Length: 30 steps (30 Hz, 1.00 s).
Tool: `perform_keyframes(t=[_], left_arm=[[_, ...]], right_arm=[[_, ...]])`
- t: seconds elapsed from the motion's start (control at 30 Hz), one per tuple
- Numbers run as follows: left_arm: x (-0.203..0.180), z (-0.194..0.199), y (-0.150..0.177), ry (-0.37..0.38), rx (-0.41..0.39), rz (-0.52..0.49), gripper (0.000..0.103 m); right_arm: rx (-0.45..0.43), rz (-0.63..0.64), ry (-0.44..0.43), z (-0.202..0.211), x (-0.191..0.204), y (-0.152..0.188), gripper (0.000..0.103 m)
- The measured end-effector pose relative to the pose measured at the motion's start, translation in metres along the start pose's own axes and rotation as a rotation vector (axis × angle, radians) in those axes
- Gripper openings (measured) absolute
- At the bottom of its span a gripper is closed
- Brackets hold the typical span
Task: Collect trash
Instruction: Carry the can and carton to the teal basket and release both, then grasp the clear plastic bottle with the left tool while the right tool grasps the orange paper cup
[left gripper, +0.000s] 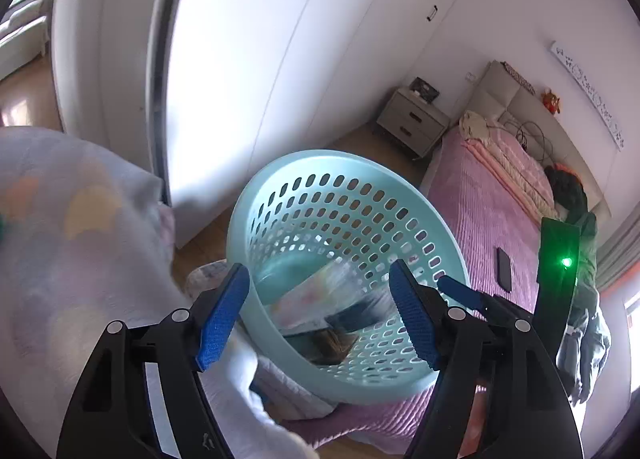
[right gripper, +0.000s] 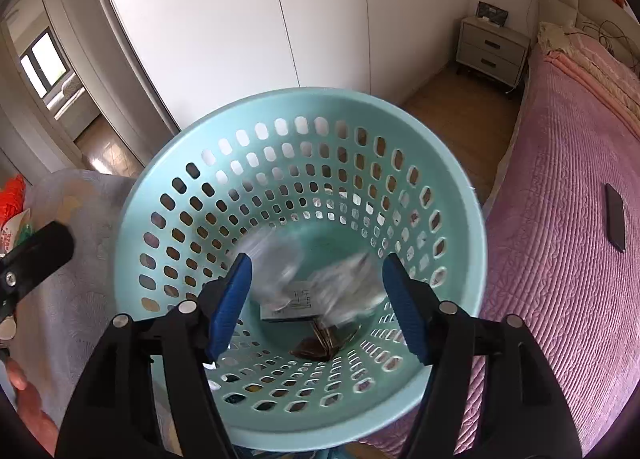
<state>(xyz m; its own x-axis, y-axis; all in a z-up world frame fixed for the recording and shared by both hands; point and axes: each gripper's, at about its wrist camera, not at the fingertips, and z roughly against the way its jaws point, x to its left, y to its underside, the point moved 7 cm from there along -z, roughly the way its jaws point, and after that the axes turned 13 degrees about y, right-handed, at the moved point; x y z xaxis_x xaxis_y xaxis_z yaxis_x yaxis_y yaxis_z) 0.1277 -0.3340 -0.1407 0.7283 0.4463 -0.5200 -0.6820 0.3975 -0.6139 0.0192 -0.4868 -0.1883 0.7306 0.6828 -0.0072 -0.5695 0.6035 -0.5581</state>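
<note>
1. Left gripper (left gripper: 320, 315) sat at the bottom centre of the left wrist view, jaws spread well apart, nothing pinched between the blue pads (left gripper: 222, 315).
2. Right gripper (right gripper: 318, 305) sat at the bottom centre of the right wrist view, jaws also wide, pads clear of everything.
3. Both grippers pointed down into the mint-green perforated basket (right gripper: 168, 187), which filled the centre of the right wrist view and the lower centre of the left one (left gripper: 256, 187).
4. Trash was inside the basket: a blurred pastel wrapper (left gripper: 316, 295) in the left view; blurred clear or white plastic pieces (right gripper: 276, 259) between the right jaws in the picture, not touching the pads.
5. A printed card or packet (right gripper: 296, 305) and brown scraps (right gripper: 320, 343) lay on the basket floor.
6. Basket stood just beside the pink bed (right gripper: 560, 219), at the right of the frame; its footing was hidden.
7. A dark phone (right gripper: 615, 217) lay on the bed cover, right edge of the right view.
8. A pale patterned cloth (left gripper: 72, 243) filled the left side of the left wrist view, touching the basket's left side.
9. White wardrobe doors (right gripper: 240, 19) across the top; a grey nightstand (right gripper: 492, 49) at the upper right.
10. The other gripper's black body (right gripper: 36, 259) showed at the left edge of the right view, with fingers of a hand (right gripper: 24, 395) at the lower left.
</note>
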Motion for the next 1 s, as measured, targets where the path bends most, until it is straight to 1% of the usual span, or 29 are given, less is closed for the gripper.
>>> perform_keyframes(t=[0.17, 0.27, 0.33, 0.4, 0.43, 0.47, 0.53, 0.6, 0.63, 0.7, 0.73, 0.77, 0.8, 0.83, 0.87, 0.9, 0.93, 0.97, 1.0], left_arm=[[0.004, 0.047, 0.01, -0.015, -0.066, -0.009, 0.07], [0.004, 0.073, 0.014, -0.04, -0.103, -0.017, 0.07], [0.006, 0.098, 0.018, -0.062, -0.139, -0.021, 0.07], [0.01, 0.124, 0.021, -0.086, -0.178, -0.024, 0.07], [0.013, 0.138, 0.023, -0.099, -0.2, -0.022, 0.07], [0.015, 0.15, 0.024, -0.112, -0.22, -0.02, 0.07], [0.023, 0.181, 0.027, -0.154, -0.27, -0.01, 0.07], [0.036, 0.212, 0.03, -0.197, -0.316, 0.007, 0.07], [0.043, 0.228, 0.033, -0.221, -0.34, 0.017, 0.07], [0.059, 0.259, 0.037, -0.269, -0.383, 0.04, 0.07], [0.068, 0.274, 0.039, -0.295, -0.402, 0.055, 0.071], [0.077, 0.289, 0.043, -0.322, -0.417, 0.071, 0.076], [0.093, 0.309, 0.048, -0.375, -0.441, 0.1, 0.08], [0.105, 0.322, 0.051, -0.415, -0.459, 0.119, 0.081], [0.12, 0.336, 0.056, -0.459, -0.475, 0.143, 0.084], [0.133, 0.346, 0.059, -0.484, -0.477, 0.166, 0.085], [0.145, 0.353, 0.062, -0.497, -0.471, 0.189, 0.085], [0.157, 0.359, 0.064, -0.502, -0.466, 0.212, 0.085], [0.171, 0.365, 0.068, -0.505, -0.459, 0.241, 0.085]], right_arm=[[-0.048, 0.004, -0.008, 0.02, 0.003, -0.001, 0.064], [-0.086, 0.017, -0.049, 0.04, 0.017, -0.002, 0.064], [-0.125, 0.024, -0.097, 0.057, 0.031, -0.003, 0.064], [-0.161, 0.054, -0.12, 0.072, 0.045, -0.005, 0.064], [-0.185, 0.08, -0.131, 0.082, 0.057, -0.005, 0.065], [-0.208, 0.106, -0.146, 0.092, 0.07, -0.003, 0.069], [-0.24, 0.148, -0.19, 0.109, 0.094, 0.0, 0.072], [-0.263, 0.19, -0.236, 0.123, 0.118, 0.005, 0.072], [-0.277, 0.221, -0.261, 0.132, 0.137, 0.008, 0.072], [-0.285, 0.262, -0.297, 0.142, 0.161, 0.012, 0.072], [-0.291, 0.299, -0.327, 0.149, 0.181, 0.016, 0.072], [-0.295, 0.323, -0.338, 0.154, 0.195, 0.019, 0.072], [-0.3, 0.344, -0.344, 0.157, 0.208, 0.023, 0.072], [-0.308, 0.375, -0.353, 0.161, 0.224, 0.027, 0.072], [-0.315, 0.403, -0.363, 0.165, 0.239, 0.03, 0.07], [-0.322, 0.428, -0.371, 0.167, 0.252, 0.033, 0.068], [-0.328, 0.46, -0.381, 0.169, 0.268, 0.037, 0.064], [-0.328, 0.49, -0.386, 0.169, 0.282, 0.041, 0.058], [-0.325, 0.51, -0.388, 0.169, 0.291, 0.044, 0.055]])
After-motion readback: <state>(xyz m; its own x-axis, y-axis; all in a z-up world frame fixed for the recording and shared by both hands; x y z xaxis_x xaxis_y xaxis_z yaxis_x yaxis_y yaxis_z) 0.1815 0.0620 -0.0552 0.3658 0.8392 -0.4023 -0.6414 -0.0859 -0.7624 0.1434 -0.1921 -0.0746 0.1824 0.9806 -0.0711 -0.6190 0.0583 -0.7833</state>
